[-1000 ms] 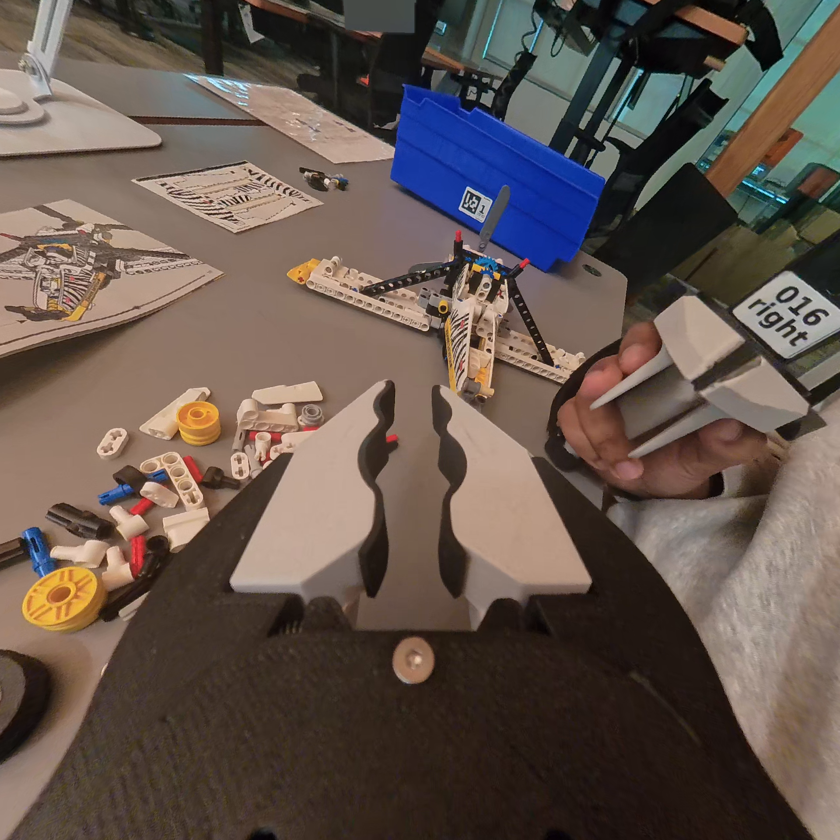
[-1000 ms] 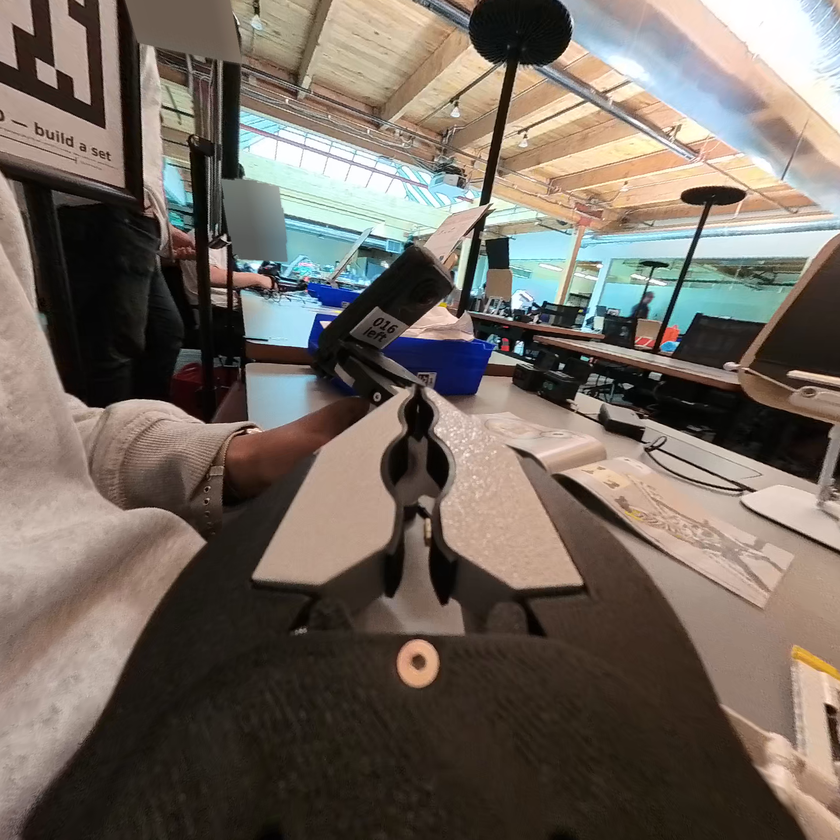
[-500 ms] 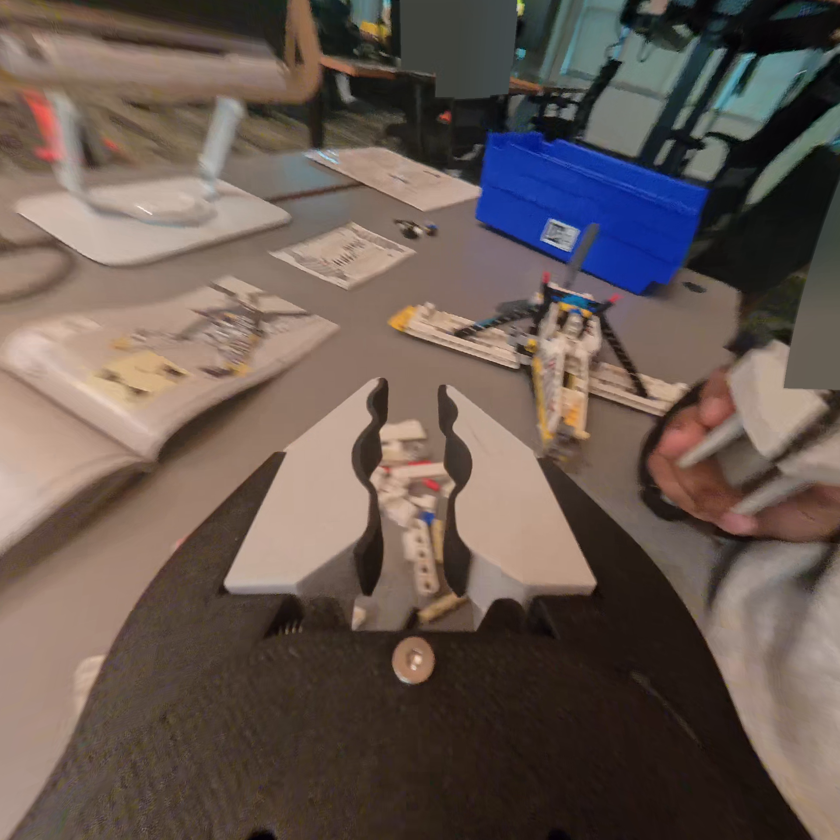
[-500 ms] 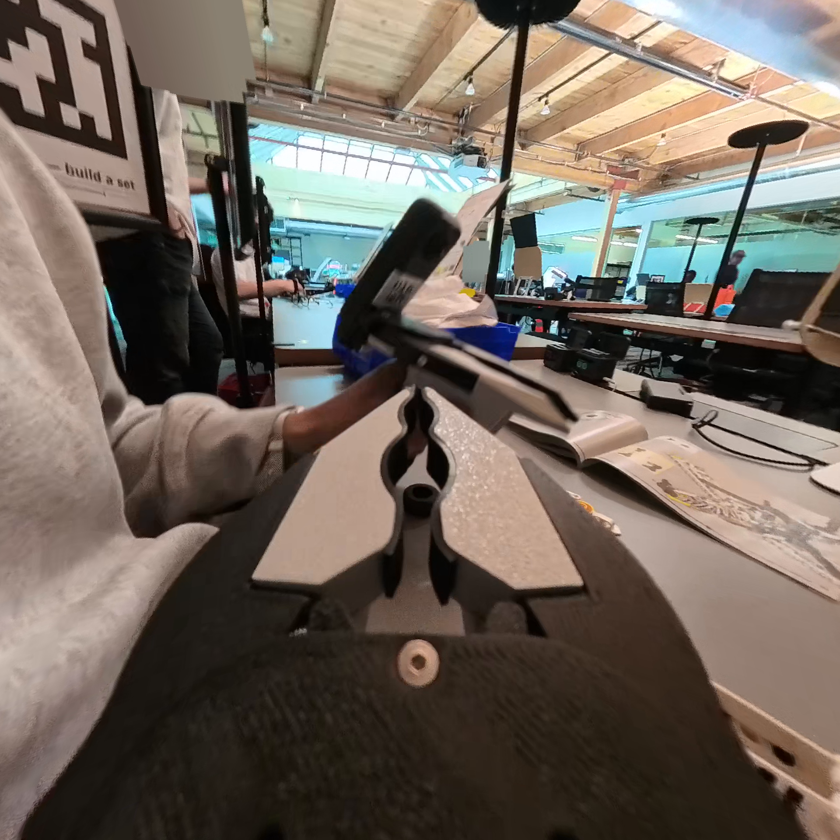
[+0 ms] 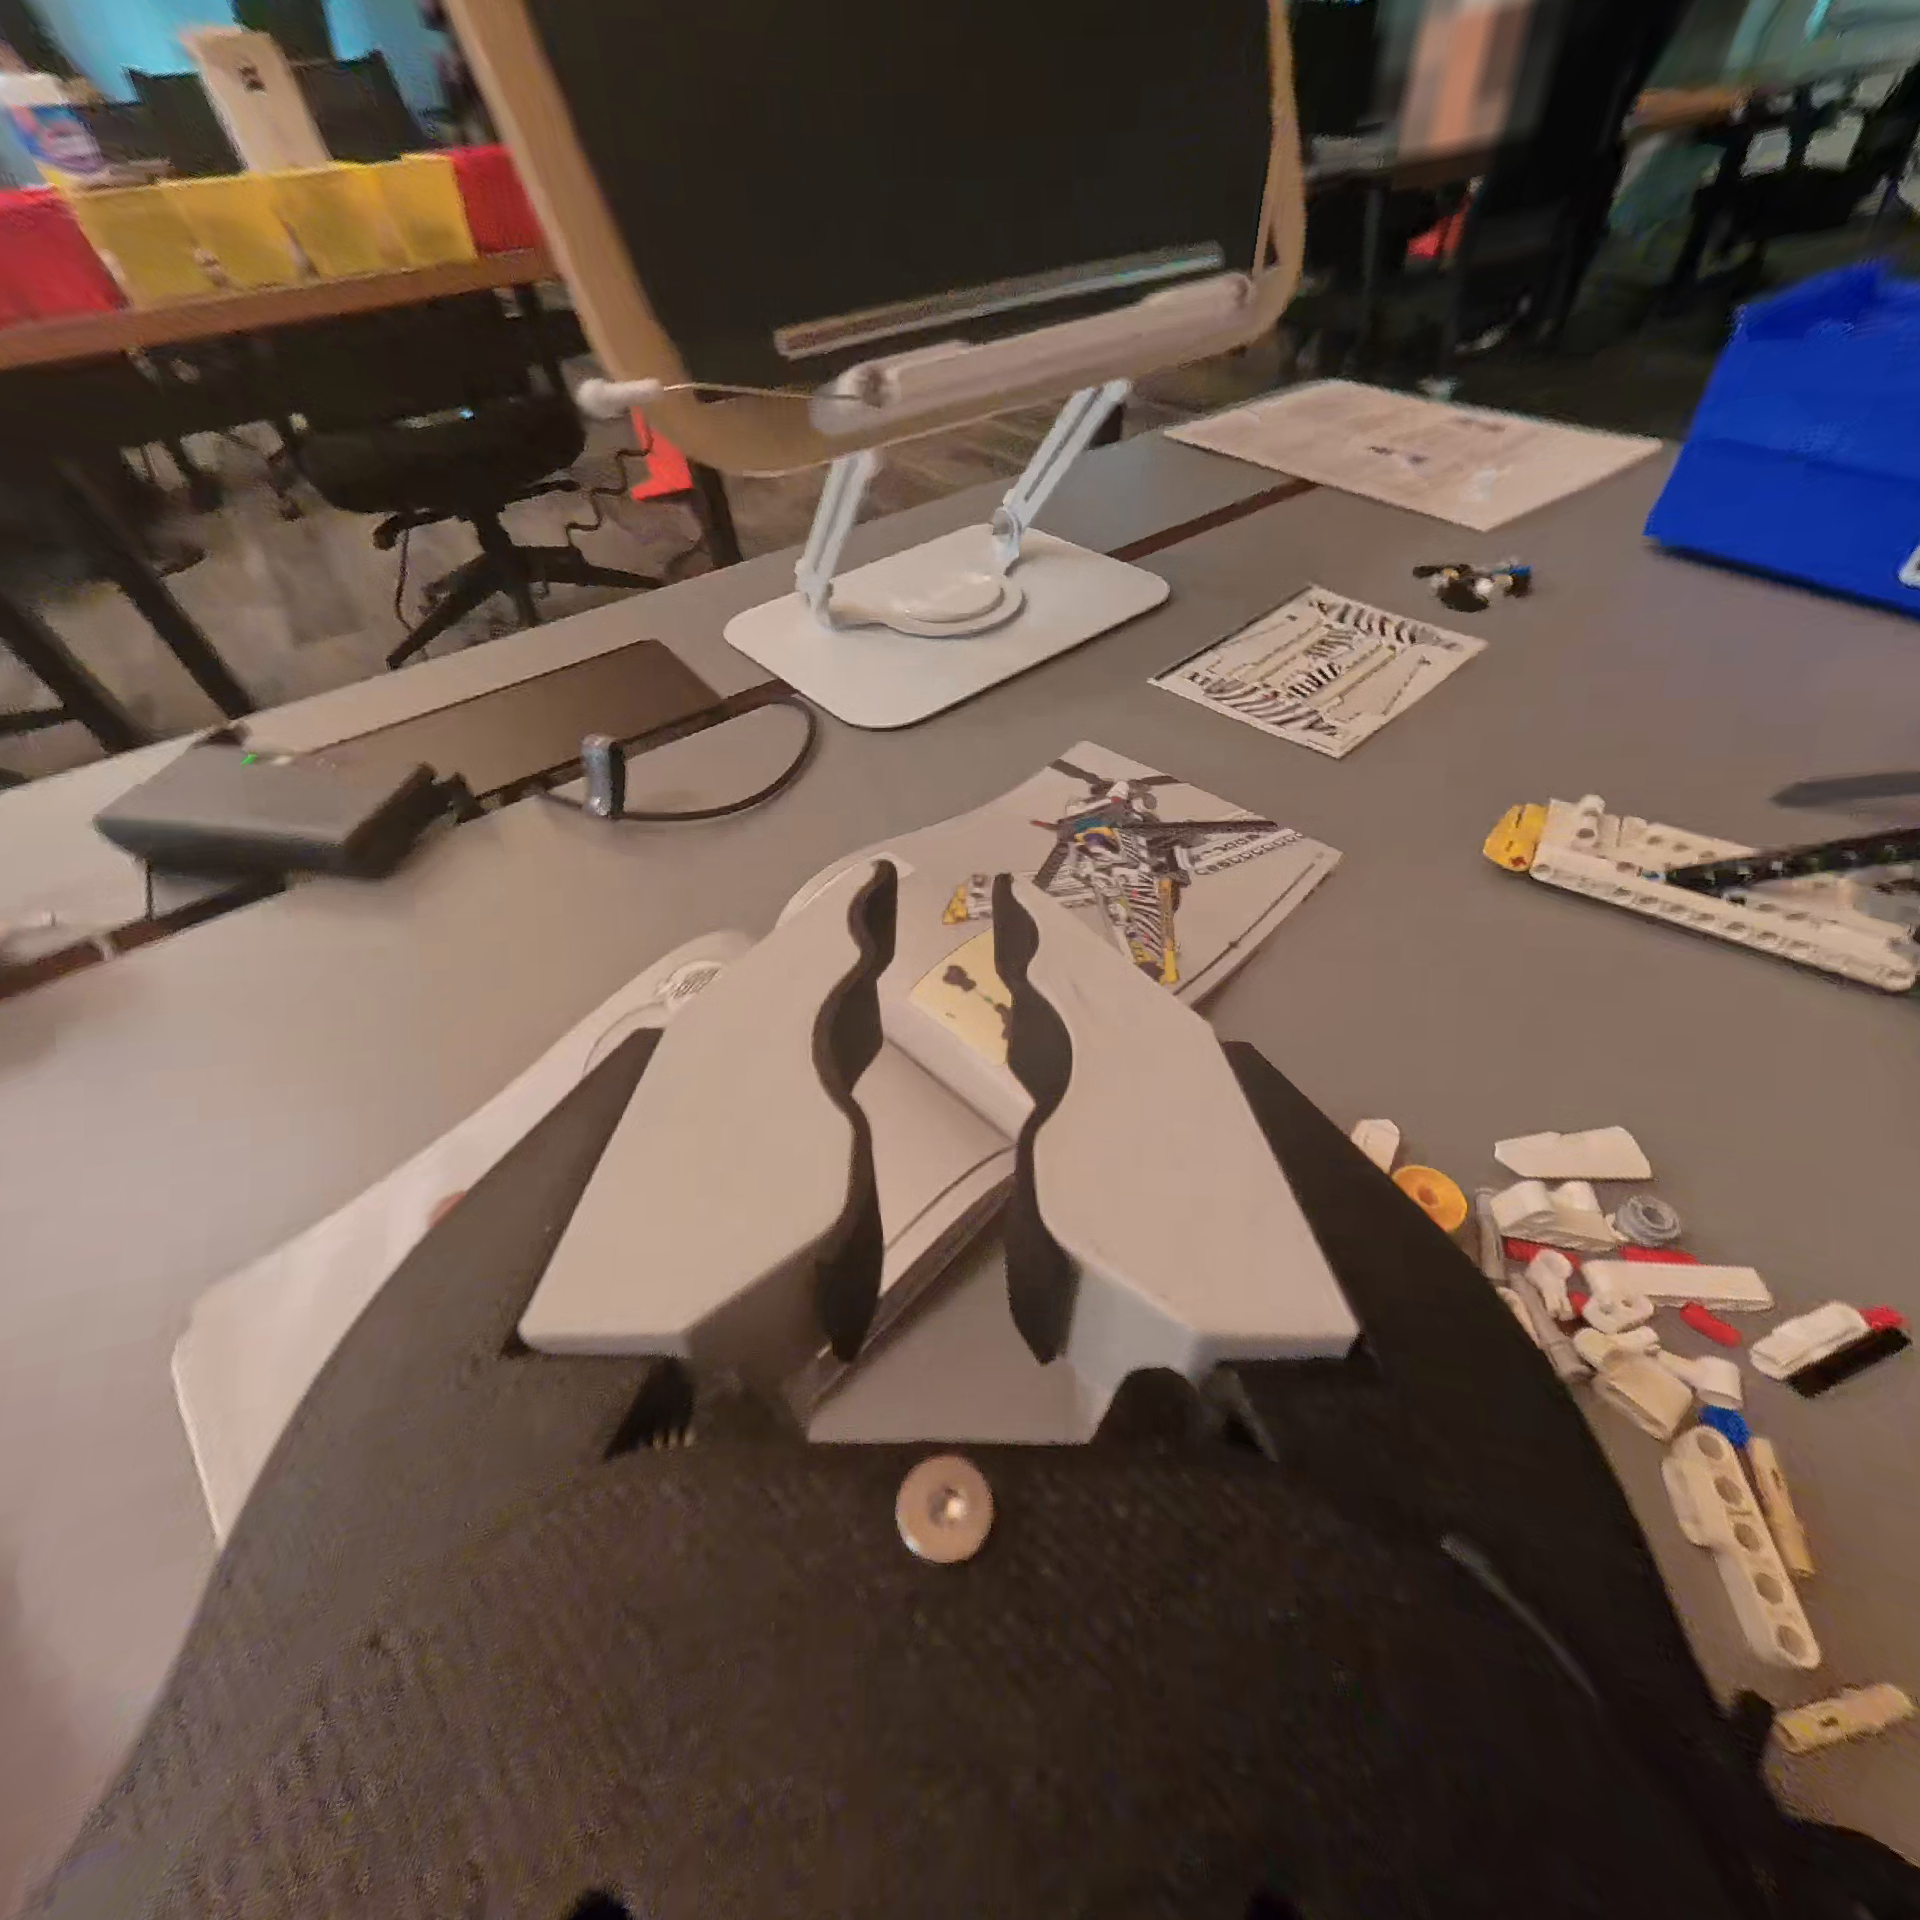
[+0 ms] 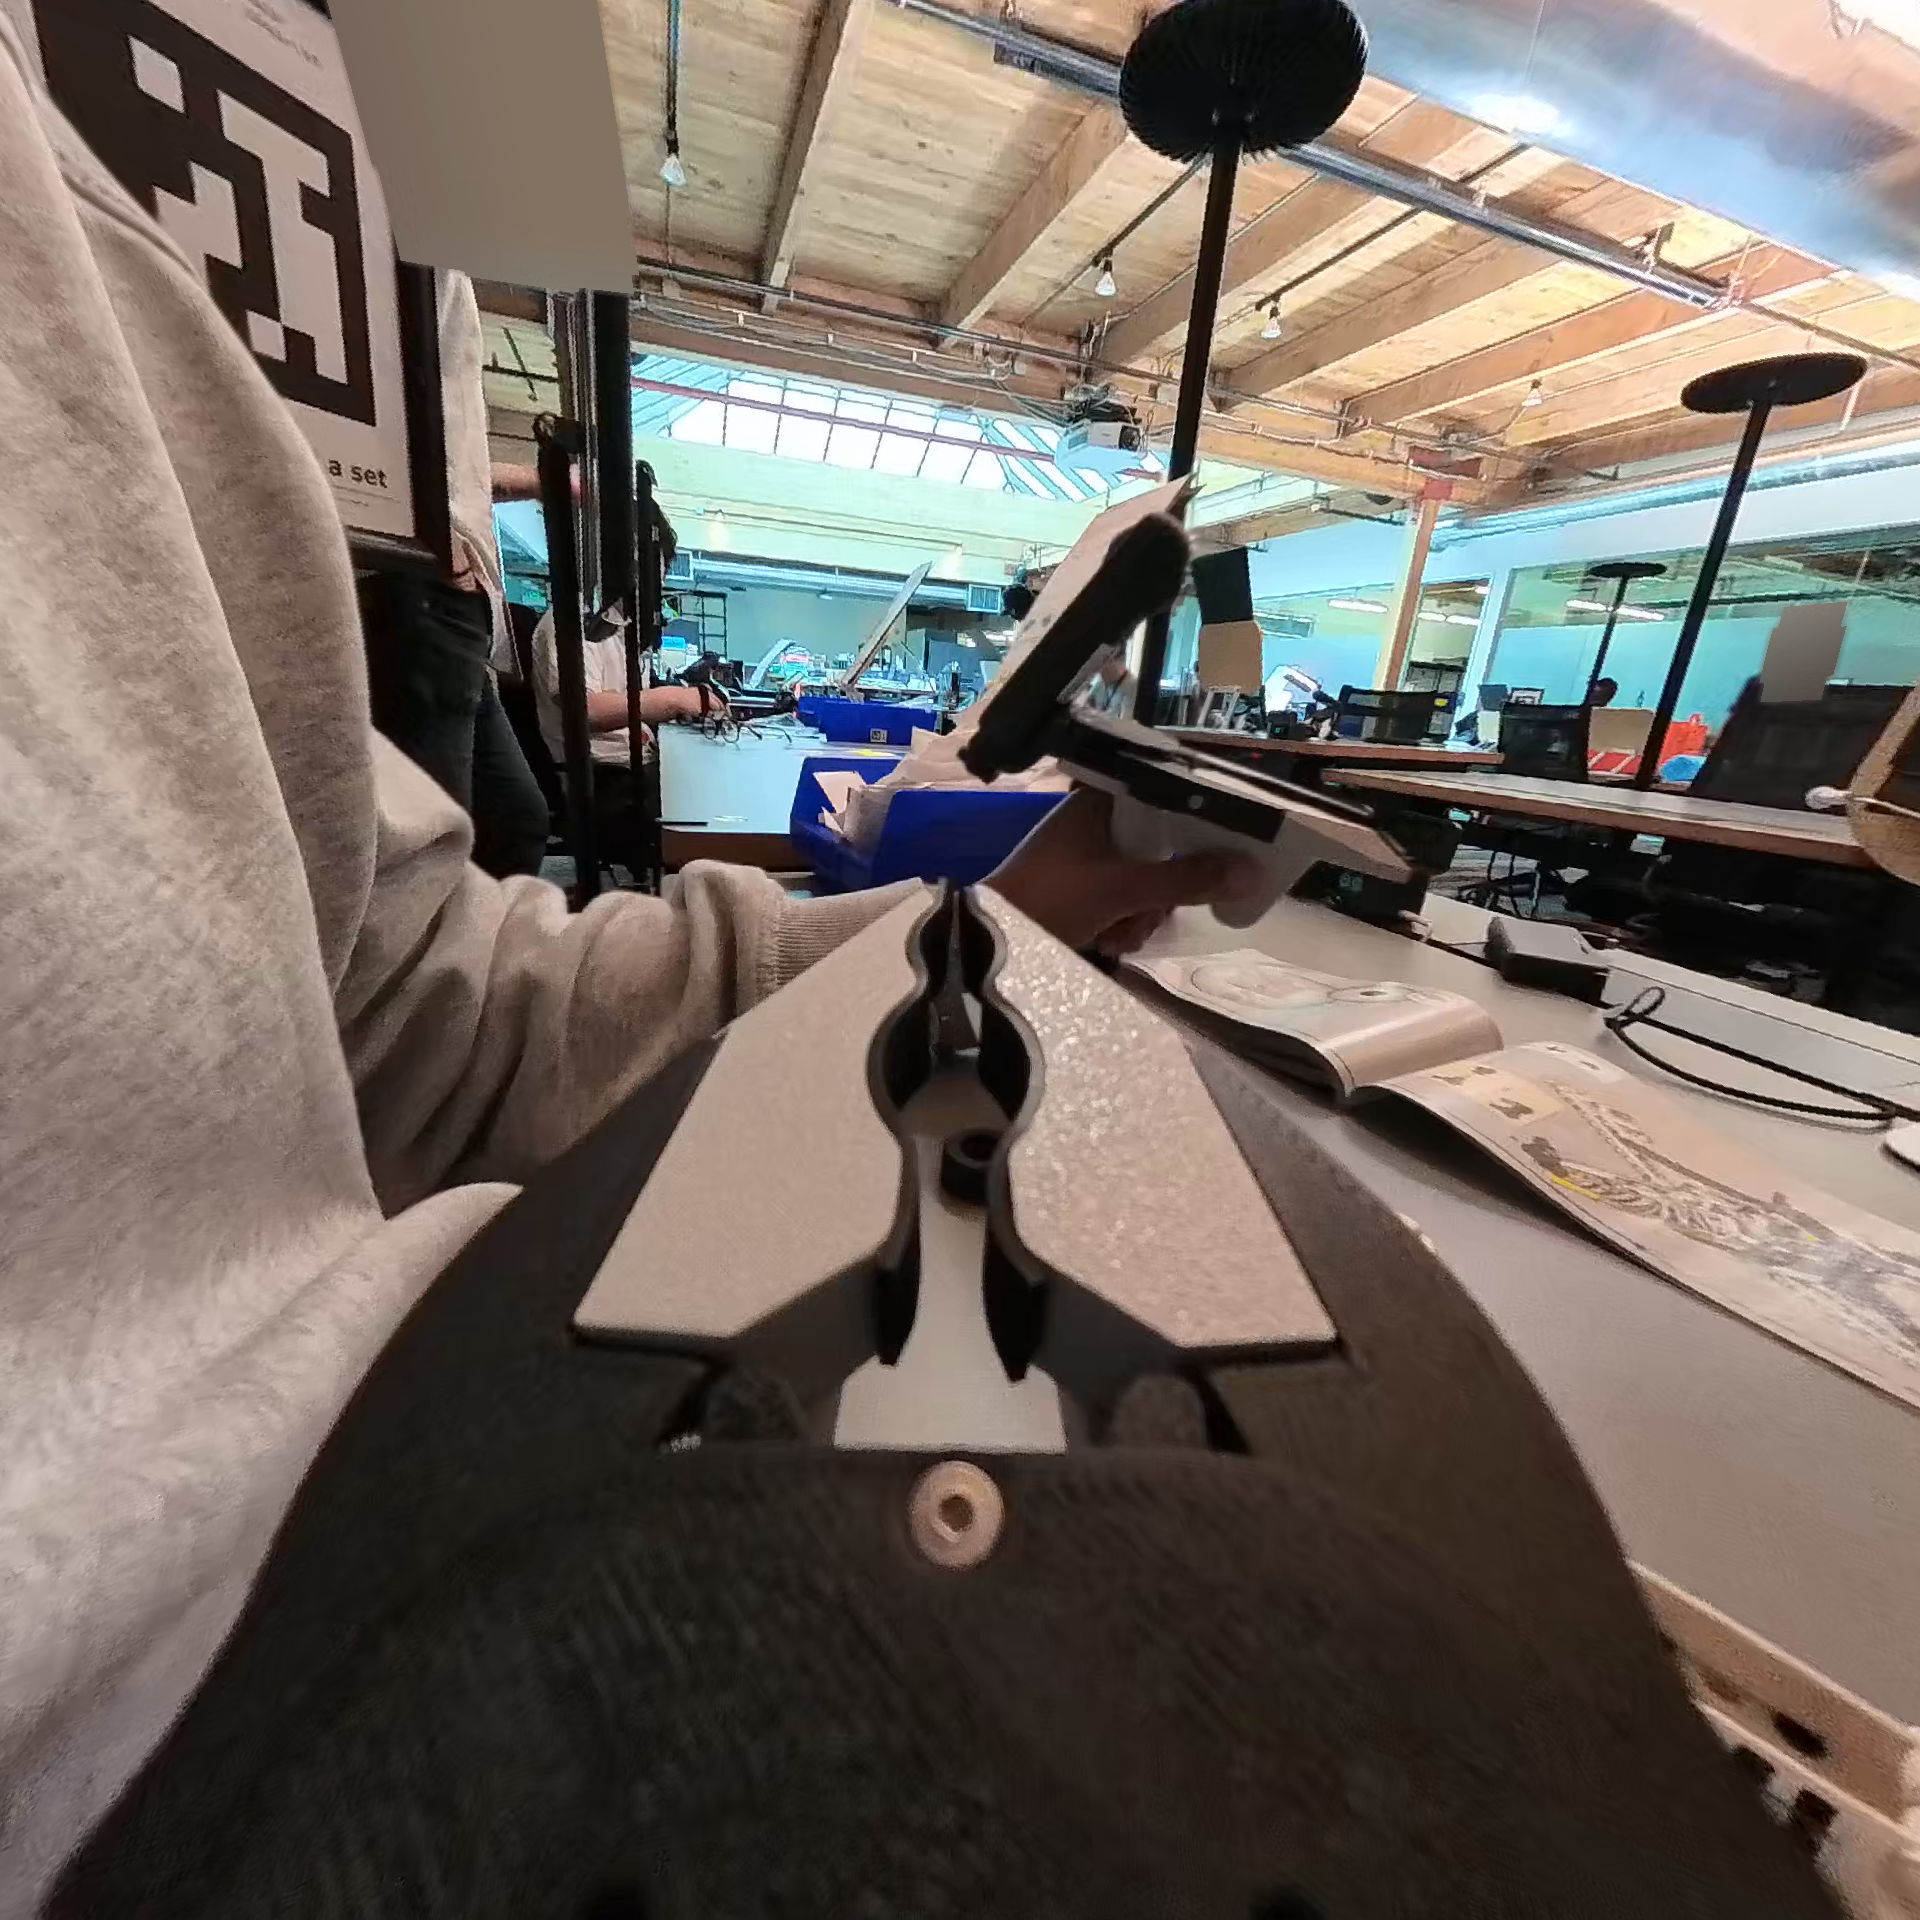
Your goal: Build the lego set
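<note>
My left gripper is open and empty, held above the open instruction booklet. It also shows in the right wrist view, held in a hand over the booklet. Loose lego pieces lie to its right. The partly built white and black model lies at the right edge. My right gripper has its tips together, and a small black round lego piece sits in the gap between its fingers. A grey sleeve fills the left of that view.
A tablet on a white stand is behind the booklet. A sticker sheet and a blue bin are at the back right. A dark box with a cable sits at the left. A printed sheet lies far back. There is about 25 centimeters between the tips of the two grippers.
My left gripper has swung left, from above the model and loose pieces to above the booklet, still open. My right gripper has stayed shut and tilted slightly.
</note>
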Motion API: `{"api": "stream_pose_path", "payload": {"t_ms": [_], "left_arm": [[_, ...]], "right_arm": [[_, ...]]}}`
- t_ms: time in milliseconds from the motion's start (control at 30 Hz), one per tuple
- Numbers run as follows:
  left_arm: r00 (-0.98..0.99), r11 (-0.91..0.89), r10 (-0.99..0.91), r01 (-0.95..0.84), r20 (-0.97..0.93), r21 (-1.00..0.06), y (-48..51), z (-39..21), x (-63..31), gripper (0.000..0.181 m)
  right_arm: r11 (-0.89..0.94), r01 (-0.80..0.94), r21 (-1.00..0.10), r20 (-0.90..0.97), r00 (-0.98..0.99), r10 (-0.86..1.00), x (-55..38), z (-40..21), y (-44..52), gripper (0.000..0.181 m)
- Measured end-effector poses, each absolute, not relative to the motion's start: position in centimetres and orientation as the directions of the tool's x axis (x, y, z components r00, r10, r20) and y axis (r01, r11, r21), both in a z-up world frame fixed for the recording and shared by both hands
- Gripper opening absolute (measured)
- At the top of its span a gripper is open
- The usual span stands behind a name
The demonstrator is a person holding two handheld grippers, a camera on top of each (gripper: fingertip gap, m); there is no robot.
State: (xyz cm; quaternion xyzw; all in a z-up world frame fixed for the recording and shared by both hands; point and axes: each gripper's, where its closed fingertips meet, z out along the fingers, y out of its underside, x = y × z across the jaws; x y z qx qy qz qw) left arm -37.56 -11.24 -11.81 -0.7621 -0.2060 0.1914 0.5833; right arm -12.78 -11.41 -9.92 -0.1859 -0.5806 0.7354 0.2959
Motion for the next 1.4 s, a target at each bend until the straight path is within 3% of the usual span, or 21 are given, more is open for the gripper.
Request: {"api": "stream_pose_path", "payload": {"t_ms": [233, 433, 900, 1267, 1400], "left_arm": [[0.823, -0.089, 0.559, 0.175, 0.096, -0.98, -13.3, -10.4, -38.1, 0.025], [0.841, -0.134, 0.538, 0.158, 0.062, -0.978, -12.6, -11.2, -37.9, 0.035], [0.853, -0.171, 0.522, 0.134, 0.026, -0.976, -12.0, -11.6, -37.5, 0.037], [0.84, -0.255, 0.541, 0.218, 0.048, -0.942, -11.1, -13.5, -38.0, 0.042], [0.834, -0.367, 0.543, 0.345, 0.102, -0.864, -8.2, -14.4, -39.0, 0.069]], "right_arm": [[-0.138, -0.234, -0.962, 0.091, -0.756, 0.648, -12.6, -9.9, -11.6, 0.0], [-0.165, -0.219, -0.962, 0.062, -0.759, 0.649, -12.8, -9.7, -11.2, 0.0], [-0.17, -0.217, -0.961, 0.057, -0.76, 0.648, -12.7, -9.5, -11.0, 0.0], [-0.189, -0.197, -0.962, 0.032, -0.767, 0.641, -12.5, -9.3, -11.0, 0.001], [-0.194, -0.192, -0.962, 0.026, -0.773, 0.634, -12.2, -9.2, -11.1, 0.001]]}}
